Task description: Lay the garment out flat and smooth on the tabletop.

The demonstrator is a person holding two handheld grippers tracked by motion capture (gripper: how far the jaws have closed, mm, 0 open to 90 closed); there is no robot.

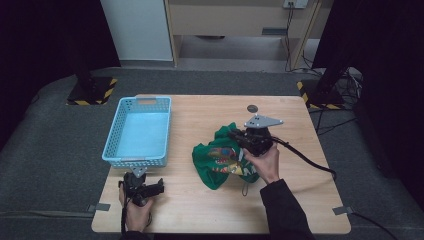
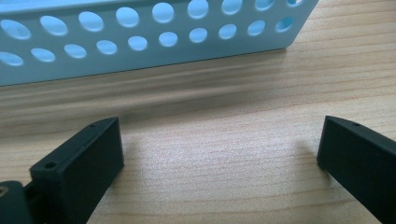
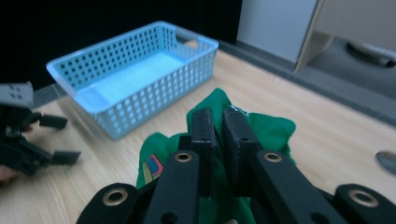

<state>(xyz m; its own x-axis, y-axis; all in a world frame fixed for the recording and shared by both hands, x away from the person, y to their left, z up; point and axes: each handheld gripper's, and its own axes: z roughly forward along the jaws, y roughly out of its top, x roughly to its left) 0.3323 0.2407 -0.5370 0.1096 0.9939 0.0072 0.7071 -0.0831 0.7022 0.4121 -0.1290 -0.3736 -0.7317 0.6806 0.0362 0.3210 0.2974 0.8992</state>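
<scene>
- Right claw (image 3: 218, 140) pinching a fold of green cloth (image 1: 220, 157), bunched right of centre on the wooden surface (image 1: 200, 210).
- Left claw (image 2: 219, 154) spread wide, low over bare wood just beside the blue basket (image 1: 112, 145).

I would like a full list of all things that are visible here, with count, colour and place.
Basket: one, light blue, perforated, left part of the table, nothing inside.
Garment: one, green with a colourful print, crumpled, table centre-right.
Disc: one, small, dark, far side of the table.
Table: one, light wood.
Left gripper: one, black, open, near the basket's front wall.
Right gripper: one, black, shut on the garment.
Hands: two, one on each gripper.
</scene>
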